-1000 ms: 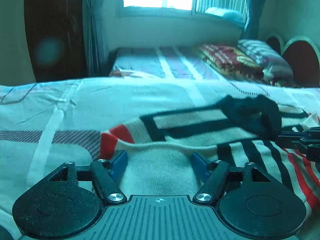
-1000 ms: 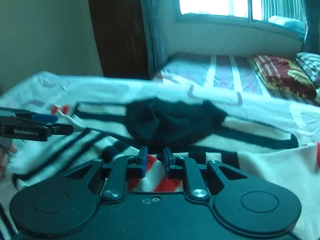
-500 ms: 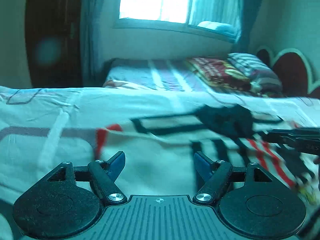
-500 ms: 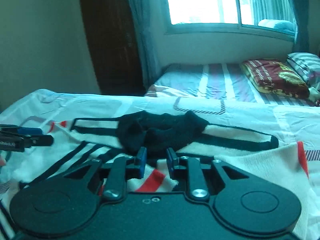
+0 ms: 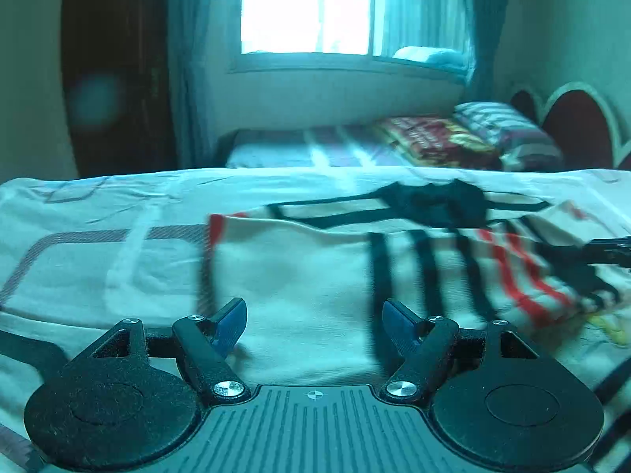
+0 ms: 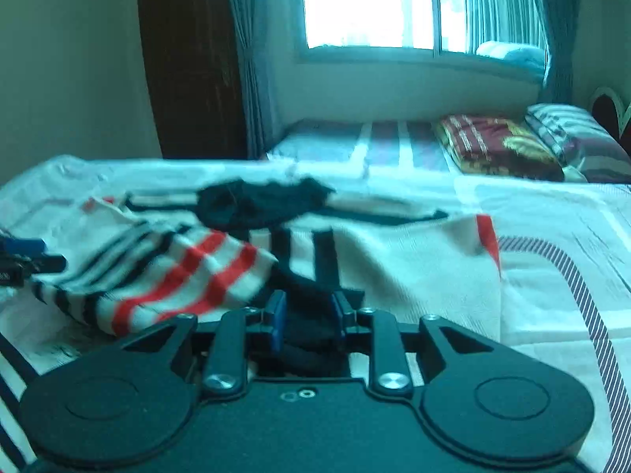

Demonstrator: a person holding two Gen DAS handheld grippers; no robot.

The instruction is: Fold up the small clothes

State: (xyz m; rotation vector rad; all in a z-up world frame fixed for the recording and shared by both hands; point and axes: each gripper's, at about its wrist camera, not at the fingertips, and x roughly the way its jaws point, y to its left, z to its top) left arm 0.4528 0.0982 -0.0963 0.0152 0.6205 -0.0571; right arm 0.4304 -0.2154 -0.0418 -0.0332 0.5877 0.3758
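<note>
A small cream knit sweater (image 5: 299, 272) with black and red stripes and a black collar (image 5: 434, 201) lies on the white bedsheet (image 5: 98, 260). My left gripper (image 5: 313, 321) is open just above its plain cream part, holding nothing. In the right wrist view the sweater (image 6: 394, 260) has a striped sleeve (image 6: 185, 276) folded across the body. My right gripper (image 6: 307, 317) is narrowly parted with dark knit cloth between its pads; whether it grips the cloth is unclear. The right gripper's tip (image 5: 607, 250) shows at the left view's right edge.
A second bed (image 6: 374, 142) with a red patterned blanket (image 6: 497, 146) and striped pillow (image 6: 579, 138) lies beyond, under a bright window (image 6: 374, 4). A dark wooden door (image 6: 189, 59) and curtain stand at the left. The sheet (image 6: 564, 260) spreads right of the sweater.
Both grippers have pulled back from the sweater, which now looks farther off. The striped sleeve now lies folded over the body. The right gripper's pads have parted slightly.
</note>
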